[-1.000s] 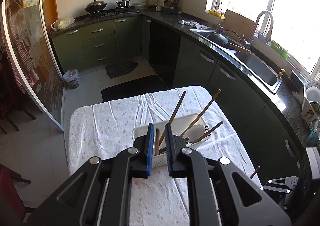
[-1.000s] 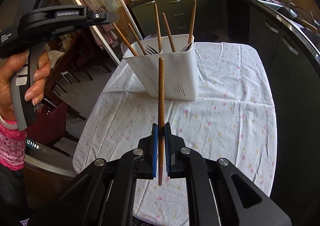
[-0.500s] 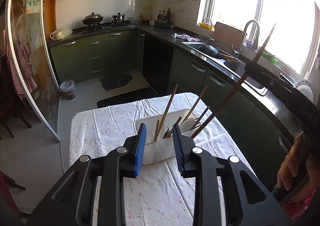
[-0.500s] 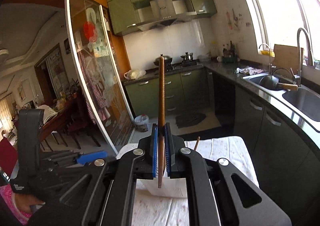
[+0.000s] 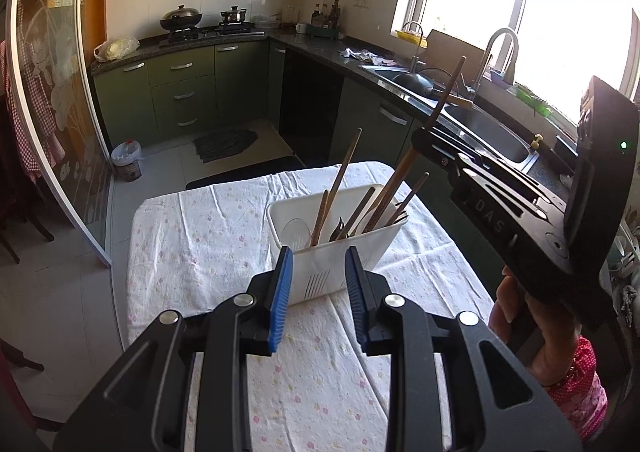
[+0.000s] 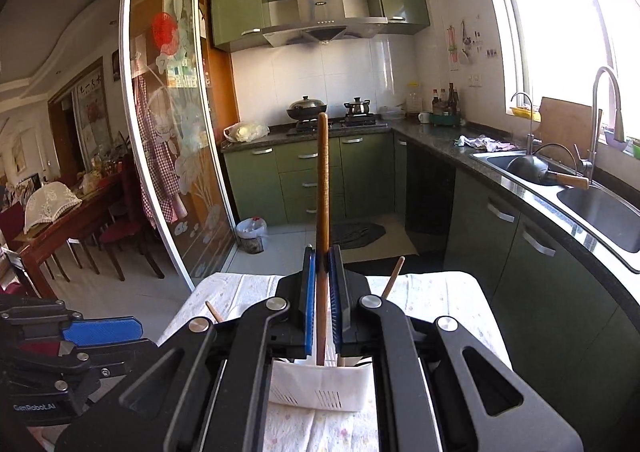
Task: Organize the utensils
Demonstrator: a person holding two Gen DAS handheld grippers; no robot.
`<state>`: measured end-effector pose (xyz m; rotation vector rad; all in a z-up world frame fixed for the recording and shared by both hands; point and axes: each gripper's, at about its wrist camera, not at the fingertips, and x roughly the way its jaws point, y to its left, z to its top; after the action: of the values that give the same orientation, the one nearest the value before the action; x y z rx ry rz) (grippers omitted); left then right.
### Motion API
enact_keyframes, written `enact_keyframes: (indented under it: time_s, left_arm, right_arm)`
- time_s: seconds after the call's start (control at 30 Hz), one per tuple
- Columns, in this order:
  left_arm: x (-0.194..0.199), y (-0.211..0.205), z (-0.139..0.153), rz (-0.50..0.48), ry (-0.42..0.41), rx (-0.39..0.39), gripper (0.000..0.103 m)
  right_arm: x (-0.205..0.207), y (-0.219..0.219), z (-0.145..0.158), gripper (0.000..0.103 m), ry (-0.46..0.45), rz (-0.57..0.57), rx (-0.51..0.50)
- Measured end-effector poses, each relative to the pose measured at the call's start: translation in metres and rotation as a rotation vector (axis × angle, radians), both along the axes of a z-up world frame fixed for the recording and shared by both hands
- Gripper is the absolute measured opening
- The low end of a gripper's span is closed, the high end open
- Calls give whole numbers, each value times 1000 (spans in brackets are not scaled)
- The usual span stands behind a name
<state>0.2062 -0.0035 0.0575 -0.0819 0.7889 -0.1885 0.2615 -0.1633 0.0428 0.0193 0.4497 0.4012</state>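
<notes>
Wooden utensil poised over the white caddy on the desk

The right gripper [image 6: 322,292] is clamped on a long wooden utensil [image 6: 322,188], held upright with its lower end dipping into the white caddy [image 5: 316,268], which stands on the cloth-covered desk [image 5: 192,236] with several other wooden handles [image 5: 340,180] leaning inside. The left gripper [image 5: 318,294] hovers just in front of the caddy, its blue-padded fingers [image 5: 280,292] spread apart and holding nothing.
</notes>
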Motion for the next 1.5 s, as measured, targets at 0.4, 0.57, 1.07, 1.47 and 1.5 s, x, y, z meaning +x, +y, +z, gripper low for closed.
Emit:
enact_keyframes:
  time_s: [0.4, 0.57, 1.07, 1.47, 1.5]
  left_arm:
    - [-16, 2, -14, -2, -30, -55, 34]
    - [-31, 7, -18, 19, -83, -80, 45]
    - [-111, 6, -59, 82, -212, 17, 64]
    - [-172, -12, -55, 111, -366, 68, 96]
    - [-176, -13, -53, 107, -368, 70, 96]
  right_arm:
    - [-2, 2, -14, 24, 10, 8, -9]
    - [-33, -6, -16, 36, -5, 29, 6]
    - [-132, -62, -69, 69, 22, -8, 34]
    - [-212, -90, -89, 98, -34, -103, -44]
    - [-216, -92, -87, 98, -36, -110, -48]
